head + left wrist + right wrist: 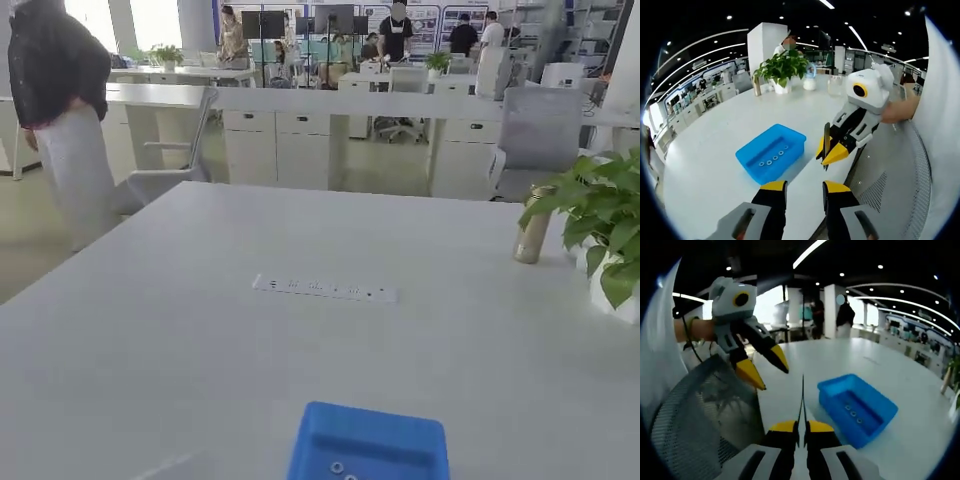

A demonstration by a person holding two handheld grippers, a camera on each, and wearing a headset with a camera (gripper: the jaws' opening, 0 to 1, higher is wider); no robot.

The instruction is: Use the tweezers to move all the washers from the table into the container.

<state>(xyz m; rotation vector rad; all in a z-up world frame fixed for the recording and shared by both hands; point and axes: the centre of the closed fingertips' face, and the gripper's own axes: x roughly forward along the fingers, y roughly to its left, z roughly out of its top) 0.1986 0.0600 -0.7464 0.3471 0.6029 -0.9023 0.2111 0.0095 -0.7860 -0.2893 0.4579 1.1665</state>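
- My right gripper [801, 427] has its yellow-tipped jaws pressed together on the thin dark metal tweezers [802, 399], whose tips point straight forward over the table edge.
- My left gripper [805, 189] has its jaws apart with nothing between them; in the right gripper view it hangs up and to the left, above a grey mesh chair back [705, 415].
- Just past both grippers, the shallow blue plastic rectangular container [782, 165] sits on the white table [710, 150], near its front edge.
- The small silver ring washers [771, 160] lie in a row on the container's floor.
- Further along the table, near its middle, I see a flat white power strip [325, 289].
- On the right side of the table, a slim metallic bottle [533, 225] stands upright just beside a leafy green plant in a white pot [600, 215].
- Beyond the table are white desks, office chairs and several people.
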